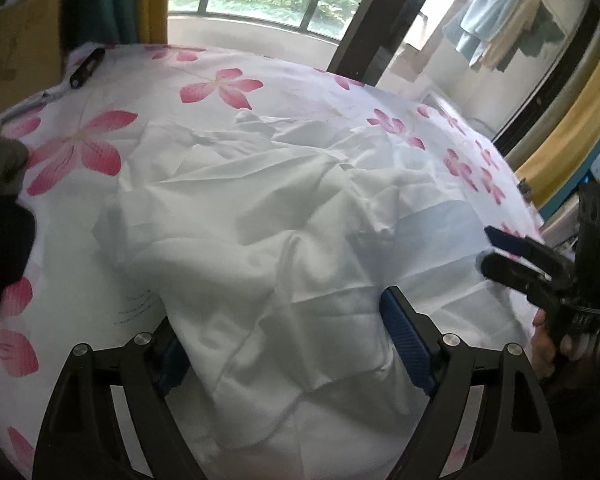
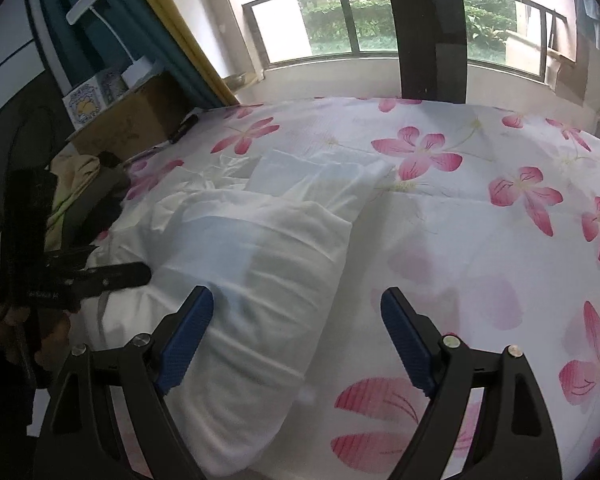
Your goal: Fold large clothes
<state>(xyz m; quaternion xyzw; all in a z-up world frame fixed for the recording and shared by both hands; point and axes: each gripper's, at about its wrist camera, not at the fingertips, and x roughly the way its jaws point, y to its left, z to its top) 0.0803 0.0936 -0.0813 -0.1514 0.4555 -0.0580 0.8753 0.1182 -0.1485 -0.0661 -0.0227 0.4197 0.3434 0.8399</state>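
Observation:
A large white garment lies crumpled on a bed covered by a white sheet with pink flowers. My left gripper is open, its jaws on either side of the garment's near edge, and cloth covers most of the left pad. In the right wrist view the garment lies in a partly folded heap to the left. My right gripper is open over its right edge and the flowered sheet. The right gripper also shows at the right of the left wrist view, and the left gripper at the left of the right wrist view.
A black pen-like object lies at the bed's far left. A cardboard box and a pile of dark and tan clothes stand by the bed's left side. A window and a dark post are beyond the bed.

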